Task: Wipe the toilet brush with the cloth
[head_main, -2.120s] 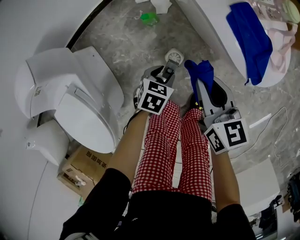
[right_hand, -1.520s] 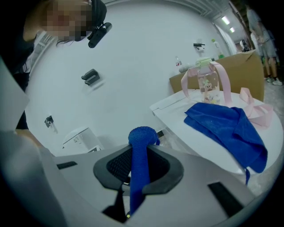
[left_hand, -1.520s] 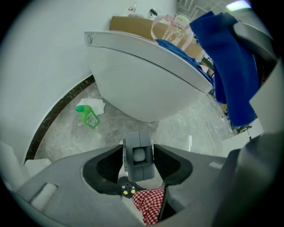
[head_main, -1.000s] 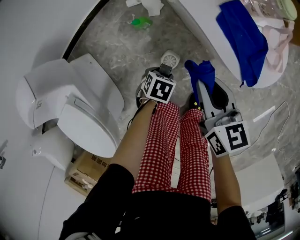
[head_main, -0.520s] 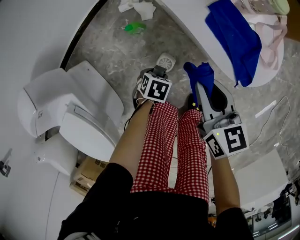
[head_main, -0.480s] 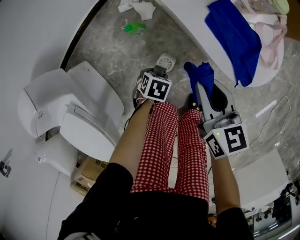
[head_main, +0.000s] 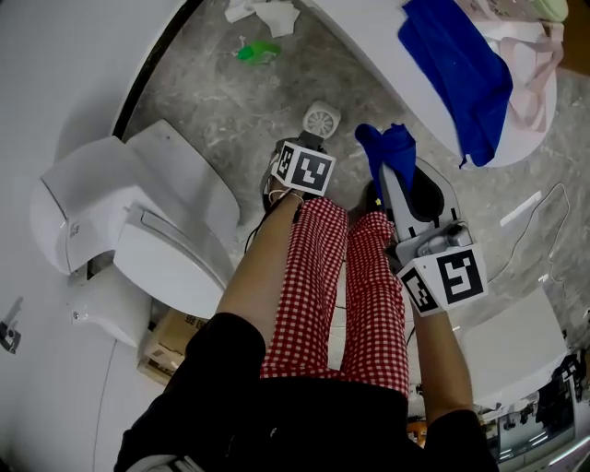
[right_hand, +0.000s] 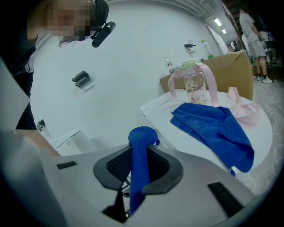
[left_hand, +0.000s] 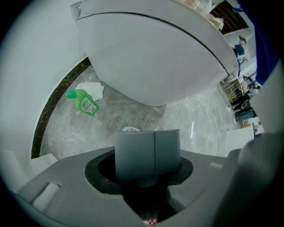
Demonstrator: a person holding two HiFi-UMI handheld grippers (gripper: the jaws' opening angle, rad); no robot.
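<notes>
My right gripper [head_main: 391, 177] is shut on a bunched blue cloth [head_main: 386, 146] that sticks up past its jaws, over the person's right leg. In the right gripper view the cloth [right_hand: 142, 142] runs as a blue strip between the jaws of that gripper [right_hand: 140, 167]. My left gripper [head_main: 310, 146] hangs over the left knee and points at the floor. Its pads [left_hand: 135, 153] are pressed together with nothing showing between them. I cannot make out a toilet brush in any view.
A white toilet [head_main: 138, 226] with its lid down stands at left. A round white grille [head_main: 321, 120] lies on the grey floor ahead. A green bottle [head_main: 256, 53] and crumpled paper [head_main: 272, 15] lie further off. A second blue cloth [head_main: 456, 69] drapes a white curved surface [head_main: 369, 37].
The left gripper has moved forward, closer to the round white grille. The right gripper still holds the blue cloth in much the same place. The head view has shifted slightly.
</notes>
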